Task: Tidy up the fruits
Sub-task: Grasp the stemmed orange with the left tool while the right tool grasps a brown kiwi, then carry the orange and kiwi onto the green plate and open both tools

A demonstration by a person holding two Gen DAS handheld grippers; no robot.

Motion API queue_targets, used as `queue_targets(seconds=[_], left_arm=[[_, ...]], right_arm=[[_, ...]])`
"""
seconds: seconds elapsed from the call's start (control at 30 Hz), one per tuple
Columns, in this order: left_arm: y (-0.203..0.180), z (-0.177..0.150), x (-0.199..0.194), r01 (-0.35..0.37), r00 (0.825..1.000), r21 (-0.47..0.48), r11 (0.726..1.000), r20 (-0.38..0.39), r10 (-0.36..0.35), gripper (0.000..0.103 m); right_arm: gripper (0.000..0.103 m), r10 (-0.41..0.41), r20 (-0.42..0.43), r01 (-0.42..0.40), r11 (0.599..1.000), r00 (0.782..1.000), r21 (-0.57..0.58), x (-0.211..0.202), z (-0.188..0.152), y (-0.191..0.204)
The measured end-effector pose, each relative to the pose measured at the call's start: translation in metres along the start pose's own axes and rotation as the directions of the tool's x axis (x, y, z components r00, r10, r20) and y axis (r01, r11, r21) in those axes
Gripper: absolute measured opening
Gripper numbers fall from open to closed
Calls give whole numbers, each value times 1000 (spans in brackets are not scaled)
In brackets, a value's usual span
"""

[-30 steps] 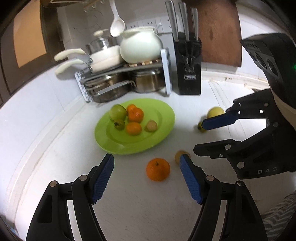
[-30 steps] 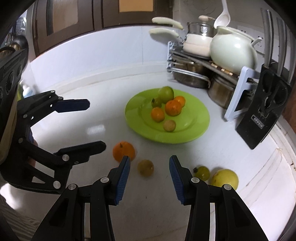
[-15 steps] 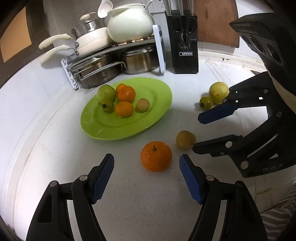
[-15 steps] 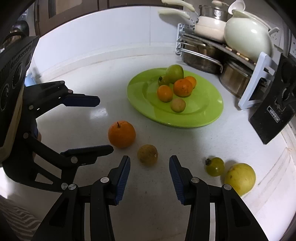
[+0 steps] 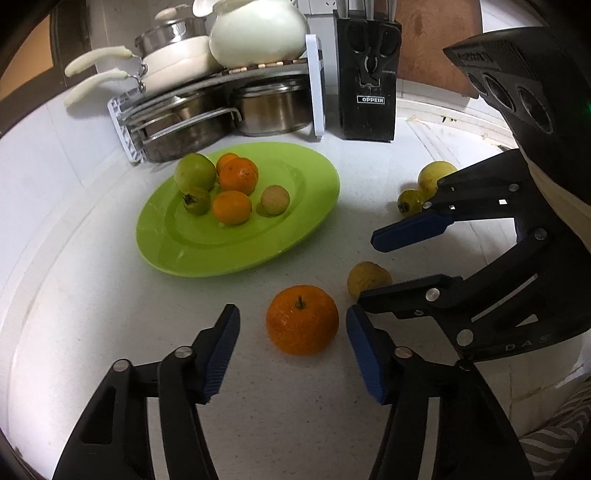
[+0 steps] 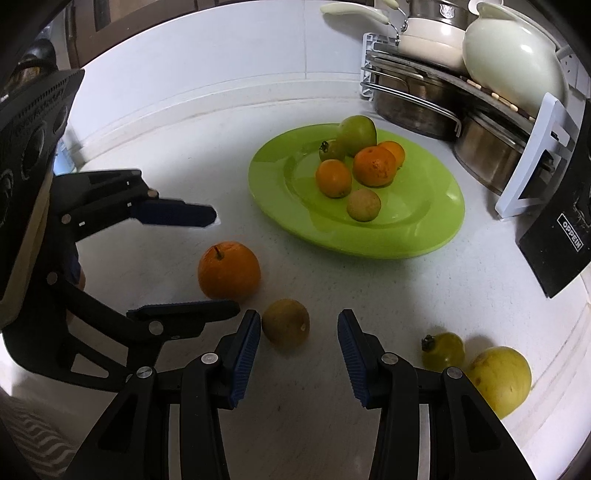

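Orange (image 5: 302, 319) between the closing left fingers (image 5: 218, 354), seemingly untouched.

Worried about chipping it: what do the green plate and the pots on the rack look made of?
Green plate: probably plastic or melamine, glossy, uniformly lime. Lower pots: brushed stainless steel, grey metallic sheen. Cream pot on top: glazed ceramic or enamel, smooth highlights.

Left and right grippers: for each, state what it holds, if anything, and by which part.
Nothing is held. The left gripper, jaws just narrowing, brackets the orange without touching. The right gripper stands open around the small brownish fruit.
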State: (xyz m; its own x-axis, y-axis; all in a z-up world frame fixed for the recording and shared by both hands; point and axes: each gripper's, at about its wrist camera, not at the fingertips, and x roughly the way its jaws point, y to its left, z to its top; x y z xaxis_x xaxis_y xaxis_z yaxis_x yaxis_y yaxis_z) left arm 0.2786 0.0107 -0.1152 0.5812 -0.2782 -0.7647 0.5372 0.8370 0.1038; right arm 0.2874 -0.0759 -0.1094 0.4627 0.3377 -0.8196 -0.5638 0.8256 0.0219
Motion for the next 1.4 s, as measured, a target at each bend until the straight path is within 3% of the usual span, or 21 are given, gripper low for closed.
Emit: queue_targets(seconds=[0.2, 0.37, 0.83, 1.4], left_arm=[[-2, -1, 0, 18, 1000, -9, 1000, 0, -18, 41], [-2, -3, 0, 9, 1000, -19, 1000, 7, -9, 41], [-1, 3, -21, -19, 998, -89, 996, 58, 24, 41], [3, 26, -60, -77, 982, -173, 982, 159, 105, 41]], right_arm=[[42, 9, -9, -9, 1000, 1000, -1, 5, 0, 0], [29, 18, -4, -18, 1000, 1000, 8, 6, -2, 1], [29, -4, 40, 2, 999, 999, 52, -16, -5, 1], [29, -85, 172, 63, 989, 981, 130, -64, 10, -11]])
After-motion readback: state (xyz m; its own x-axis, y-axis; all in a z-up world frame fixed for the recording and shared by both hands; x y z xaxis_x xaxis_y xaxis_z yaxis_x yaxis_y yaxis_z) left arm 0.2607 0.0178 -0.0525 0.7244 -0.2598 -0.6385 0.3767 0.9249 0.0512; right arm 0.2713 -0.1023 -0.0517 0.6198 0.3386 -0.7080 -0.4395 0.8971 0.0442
